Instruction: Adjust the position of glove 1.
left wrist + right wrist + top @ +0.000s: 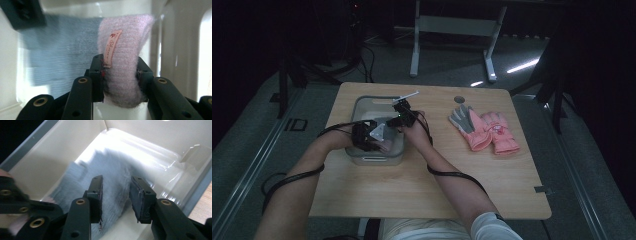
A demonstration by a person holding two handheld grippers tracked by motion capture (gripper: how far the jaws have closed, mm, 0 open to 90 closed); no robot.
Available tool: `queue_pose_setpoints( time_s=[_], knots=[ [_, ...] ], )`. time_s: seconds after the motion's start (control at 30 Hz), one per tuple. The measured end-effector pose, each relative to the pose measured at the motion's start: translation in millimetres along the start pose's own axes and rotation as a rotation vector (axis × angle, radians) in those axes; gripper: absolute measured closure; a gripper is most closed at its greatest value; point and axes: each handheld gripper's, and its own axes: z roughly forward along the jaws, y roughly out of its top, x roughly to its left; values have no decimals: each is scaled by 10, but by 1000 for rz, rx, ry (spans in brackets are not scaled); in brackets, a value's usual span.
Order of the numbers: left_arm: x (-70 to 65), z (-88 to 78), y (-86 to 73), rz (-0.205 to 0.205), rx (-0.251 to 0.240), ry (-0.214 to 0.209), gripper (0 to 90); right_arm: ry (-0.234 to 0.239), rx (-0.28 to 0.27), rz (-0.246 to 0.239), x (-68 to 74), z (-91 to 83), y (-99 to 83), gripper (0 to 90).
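pink knit cuff (125,62) with unreadable script label (111,48) pinched by left fingers (98,75); right fingers (96,195) spread

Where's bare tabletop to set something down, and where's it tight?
Free: the table near edge between the forearms, the right strip beyond the pink gloves, and the far-left corner beside the bin. Crowded: inside the bin, where the left hand-held gripper clamps a pink knit cuff and the right hand-held gripper straddles a grey knit piece.
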Motion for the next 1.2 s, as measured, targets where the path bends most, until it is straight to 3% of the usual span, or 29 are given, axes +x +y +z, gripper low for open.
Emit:
queue_pose_setpoints(
  time_s=[0.2, 0.33, 0.4, 0.43, 0.47, 0.67, 0.87, 1.03, 1.1, 1.2],
  knots=[
    [22, 41, 32, -22, -1, -4, 646, 27, -40, 8, -27, -135, 10, 581],
    [39, 42, 63, -83, -5, -13, 621, 39, -72, 1, -50, -252, 15, 539],
    [44, 34, 73, -98, 5, -19, 581, 37, -89, 3, -64, -312, 12, 537],
    [51, 24, 81, -125, 14, -22, 555, 41, -95, 3, -73, -333, 9, 533],
    [63, 10, 87, -161, 21, -25, 517, 41, -101, 3, -83, -367, 3, 526],
    [74, -160, 100, -217, 1, 10, 410, 49, -122, -1, -131, -518, -34, 487],
    [46, -317, 160, -232, -12, 34, 362, 57, -134, -2, -208, -658, -108, 462],
    [19, -409, 260, -284, -81, 26, 285, 66, -150, -28, -260, -839, -228, 401],
    [23, -426, 306, -303, -102, 14, 187, 78, -148, -34, -294, -888, -277, 362],
    [19, -436, 400, -330, -135, 2, 123, 92, -158, -36, -358, -970, -359, 297]
  ],
)
